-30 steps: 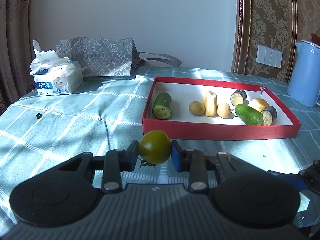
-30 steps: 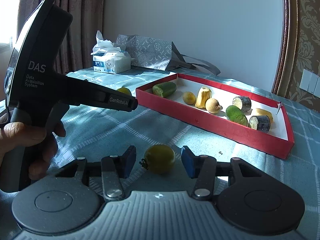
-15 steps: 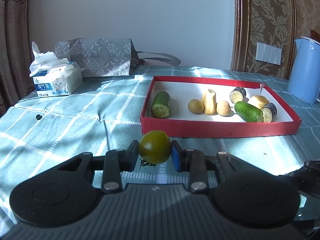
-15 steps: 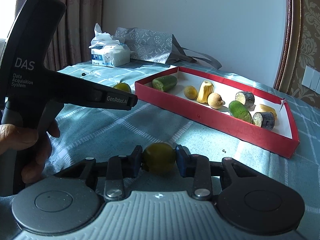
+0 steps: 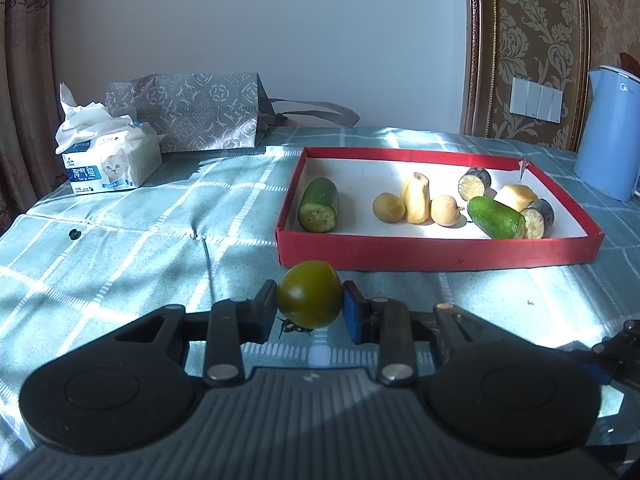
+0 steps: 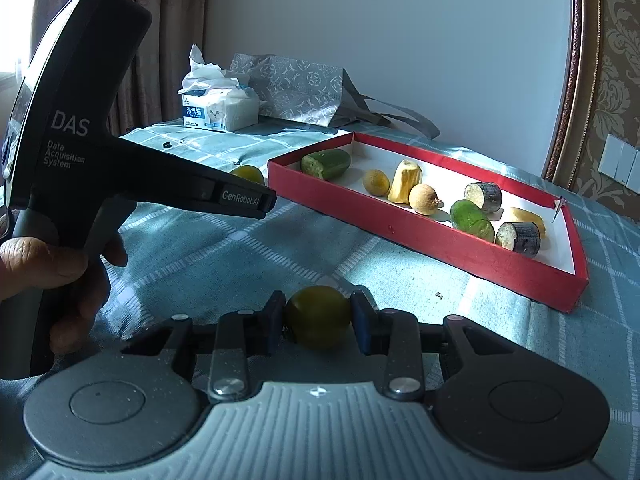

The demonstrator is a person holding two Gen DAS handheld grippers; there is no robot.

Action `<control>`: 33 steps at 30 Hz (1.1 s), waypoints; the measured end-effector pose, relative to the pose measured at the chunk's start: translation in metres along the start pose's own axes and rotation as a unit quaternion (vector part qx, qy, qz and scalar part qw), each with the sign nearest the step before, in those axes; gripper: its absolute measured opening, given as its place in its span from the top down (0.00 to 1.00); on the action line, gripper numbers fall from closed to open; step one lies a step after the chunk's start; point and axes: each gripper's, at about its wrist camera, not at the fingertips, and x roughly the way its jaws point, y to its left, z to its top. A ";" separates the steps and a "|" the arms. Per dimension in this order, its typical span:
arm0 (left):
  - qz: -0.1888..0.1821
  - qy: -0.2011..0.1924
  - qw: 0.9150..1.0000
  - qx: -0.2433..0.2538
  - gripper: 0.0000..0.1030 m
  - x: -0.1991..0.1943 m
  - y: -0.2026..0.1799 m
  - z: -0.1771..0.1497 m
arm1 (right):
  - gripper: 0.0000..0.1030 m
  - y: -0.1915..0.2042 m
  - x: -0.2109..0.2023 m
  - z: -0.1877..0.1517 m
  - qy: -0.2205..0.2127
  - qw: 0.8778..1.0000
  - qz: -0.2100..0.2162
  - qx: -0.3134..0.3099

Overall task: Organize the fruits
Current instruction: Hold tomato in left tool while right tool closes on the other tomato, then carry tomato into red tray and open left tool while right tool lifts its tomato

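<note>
My left gripper [image 5: 310, 306] is shut on a green tomato [image 5: 310, 294] and holds it just above the checked cloth, in front of the red tray [image 5: 440, 254]. My right gripper [image 6: 318, 320] is shut on a second green tomato [image 6: 318, 316], lifted a little over the cloth. The red tray also shows in the right wrist view [image 6: 440, 248]. It holds cucumber pieces [image 5: 319, 205], small yellow fruits [image 5: 388, 208], a pale yellow piece [image 5: 418, 198] and dark-skinned cut pieces [image 5: 474, 183]. The left gripper's body [image 6: 100, 152] and its tomato [image 6: 248, 174] show in the right wrist view.
A tissue box [image 5: 108, 160] and a grey patterned bag [image 5: 188, 114] stand at the back left. A blue kettle [image 5: 610, 132] stands at the back right. A small black object [image 5: 74, 234] lies on the cloth at the left.
My right gripper closed on the second green tomato and lifted it slightly. My left gripper has kept its tomato and risen a little near the tray's front left corner.
</note>
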 end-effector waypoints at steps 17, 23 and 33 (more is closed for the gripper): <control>-0.011 -0.011 0.999 0.031 0.70 0.003 -0.022 0.026 | 0.67 -0.030 -0.015 -0.008 -0.011 0.999 -0.018 0.040; -0.011 -0.024 0.999 0.038 0.70 0.006 -0.031 0.043 | 0.67 -0.032 -0.017 -0.009 -0.014 0.999 -0.020 0.043; -0.015 -0.033 0.997 0.062 0.70 0.028 -0.052 0.064 | 0.67 -0.028 -0.021 -0.008 -0.020 0.999 -0.010 0.034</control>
